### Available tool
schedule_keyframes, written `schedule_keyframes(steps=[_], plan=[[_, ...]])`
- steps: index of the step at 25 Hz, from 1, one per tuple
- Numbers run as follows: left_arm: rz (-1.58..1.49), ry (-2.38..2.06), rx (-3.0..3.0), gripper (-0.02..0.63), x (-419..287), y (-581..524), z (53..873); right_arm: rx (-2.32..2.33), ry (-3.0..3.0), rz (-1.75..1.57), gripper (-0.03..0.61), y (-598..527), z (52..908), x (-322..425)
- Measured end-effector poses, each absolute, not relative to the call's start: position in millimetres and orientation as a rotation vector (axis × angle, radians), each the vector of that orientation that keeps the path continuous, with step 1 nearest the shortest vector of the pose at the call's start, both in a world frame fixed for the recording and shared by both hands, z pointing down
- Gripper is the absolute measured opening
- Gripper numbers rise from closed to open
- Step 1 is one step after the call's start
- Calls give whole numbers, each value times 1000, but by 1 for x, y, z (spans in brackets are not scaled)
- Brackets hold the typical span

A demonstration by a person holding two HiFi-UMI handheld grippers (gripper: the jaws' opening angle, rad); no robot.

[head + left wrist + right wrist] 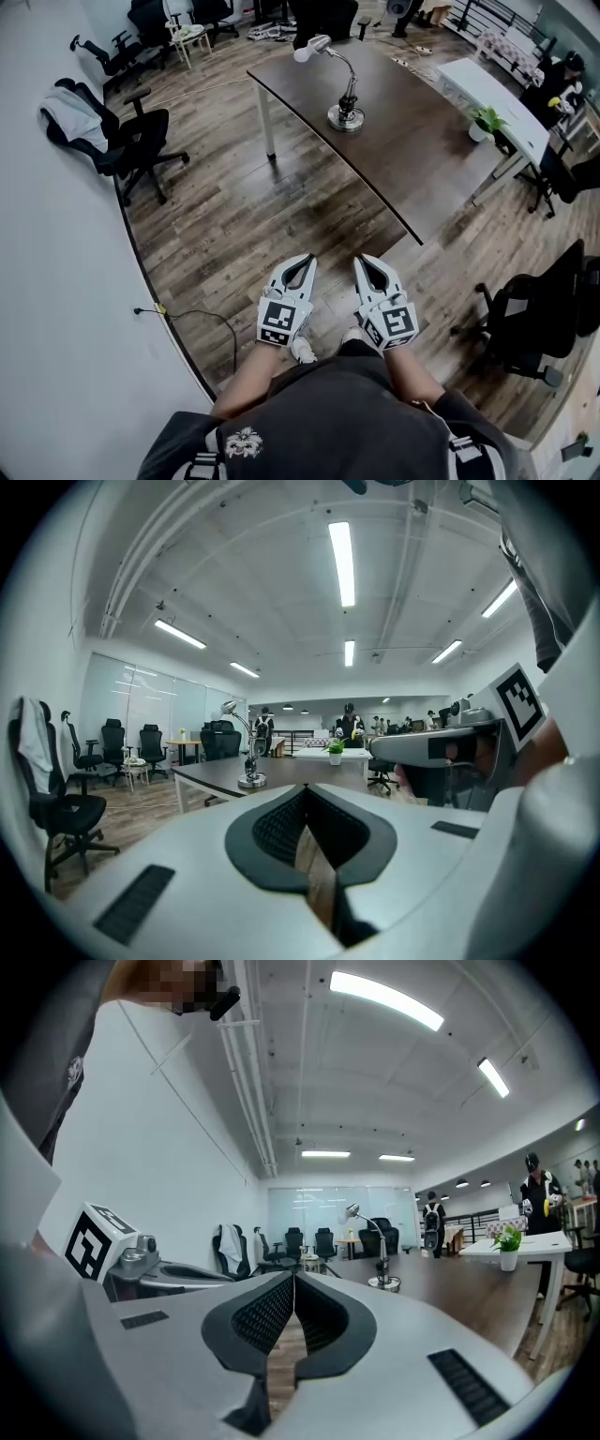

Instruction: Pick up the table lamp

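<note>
A silver gooseneck table lamp stands on its round base on a dark curved table, far ahead of me. My left gripper and right gripper are held side by side over the wood floor, well short of the table, both shut with nothing in them. In the left gripper view the lamp shows small beyond the closed tips. The right gripper view has the lamp right of the closed tips.
A black office chair with a white jacket stands at the left by the wall. At the right are a white table with a potted plant and another black chair. A cable trails on the floor. People stand far back.
</note>
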State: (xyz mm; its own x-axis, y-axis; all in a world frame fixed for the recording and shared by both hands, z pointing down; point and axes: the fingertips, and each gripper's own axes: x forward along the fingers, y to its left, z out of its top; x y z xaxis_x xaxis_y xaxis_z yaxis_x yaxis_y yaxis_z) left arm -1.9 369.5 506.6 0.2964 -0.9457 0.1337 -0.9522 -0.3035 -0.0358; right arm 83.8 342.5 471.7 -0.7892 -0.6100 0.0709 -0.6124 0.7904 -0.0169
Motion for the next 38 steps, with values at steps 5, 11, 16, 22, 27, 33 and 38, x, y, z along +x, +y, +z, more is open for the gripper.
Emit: schedule_keyframes(steps=[5, 11, 16, 22, 27, 33, 38], plan=[[202, -1846, 2483, 8, -9, 357, 502, 988, -2907, 27, 28, 332, 467, 80], [224, -1871, 2452, 8, -11, 328, 503, 960, -2914, 14, 28, 302, 469, 77], [265, -1888, 2449, 8, -3, 292, 500, 923, -2929, 12, 28, 263, 468, 79], [303, -1900, 2451, 8, 7, 245, 498, 877, -2955, 11, 28, 217, 468, 81], [335, -1906, 2436, 8, 13, 217, 498, 804, -2958, 6, 28, 193, 475, 89], [309, -1965, 2368, 8, 7, 192, 495, 793, -2988, 44, 28, 171, 475, 89], [311, -1964, 2361, 8, -3, 171, 498, 791, -2988, 70, 28, 149, 477, 80]])
